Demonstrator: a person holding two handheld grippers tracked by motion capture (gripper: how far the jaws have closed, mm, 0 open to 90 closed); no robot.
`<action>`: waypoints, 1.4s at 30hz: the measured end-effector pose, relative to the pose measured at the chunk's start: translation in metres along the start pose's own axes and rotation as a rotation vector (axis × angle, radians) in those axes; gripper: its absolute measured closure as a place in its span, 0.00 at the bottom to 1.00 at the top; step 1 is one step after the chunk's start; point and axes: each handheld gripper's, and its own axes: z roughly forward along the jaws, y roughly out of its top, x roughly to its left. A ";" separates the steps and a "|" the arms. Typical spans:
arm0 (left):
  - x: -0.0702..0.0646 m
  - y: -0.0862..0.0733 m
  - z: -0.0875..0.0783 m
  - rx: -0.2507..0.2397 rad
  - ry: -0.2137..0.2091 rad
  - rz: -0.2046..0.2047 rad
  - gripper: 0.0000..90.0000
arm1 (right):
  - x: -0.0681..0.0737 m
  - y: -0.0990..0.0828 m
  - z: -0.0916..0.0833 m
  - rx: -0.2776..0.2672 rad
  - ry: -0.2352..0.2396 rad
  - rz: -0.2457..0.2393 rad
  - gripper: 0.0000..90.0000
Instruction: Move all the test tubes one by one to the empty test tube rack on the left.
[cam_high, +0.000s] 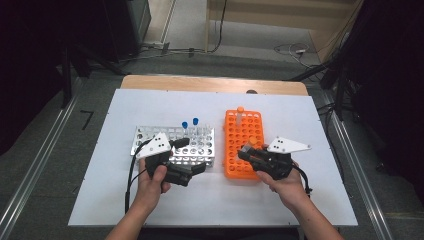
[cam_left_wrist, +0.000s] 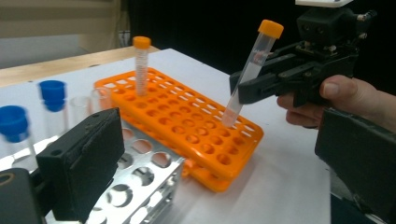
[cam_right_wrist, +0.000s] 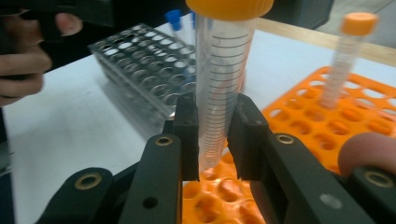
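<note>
- High view: the right gripper (cam_high: 248, 151) hangs over the near end of the orange rack (cam_high: 231, 131) and carries an orange-capped tube (cam_high: 253, 143), too small here to read its lean. The left gripper (cam_high: 192, 156) rests at the near edge of the metal rack (cam_high: 145, 133), well apart from the tube, so the right hand is plainly the nearer one.
- Left gripper view: the right gripper (cam_left_wrist: 254, 84) is clamped on the tube (cam_left_wrist: 252, 70) at mid-length. The tube's long axis leans, cap up and away, and its tip sits just above the holes in the orange rack (cam_left_wrist: 154, 91), slightly askew to them. A second capped tube (cam_left_wrist: 140, 65) stands upright in the far rows. This gripper's own jaws stand apart, with nothing between them.
- Right gripper view: the jaws press on both sides of the tube (cam_right_wrist: 222, 79), its tip pointing down at the orange rack (cam_right_wrist: 373, 121). Judged from this, seating it calls for bringing the tube upright over one hole.
</note>
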 end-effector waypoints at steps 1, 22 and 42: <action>-0.001 0.001 0.002 0.004 -0.007 0.004 0.02 | 0.003 0.000 0.001 0.002 0.005 -0.008 0.81; -0.030 0.004 0.030 0.087 -0.106 0.067 0.53 | 0.052 -0.006 0.028 0.083 0.126 -0.081 0.81; -0.030 0.003 0.033 0.105 -0.099 0.115 0.83 | 0.055 -0.007 0.029 0.087 0.148 -0.079 0.80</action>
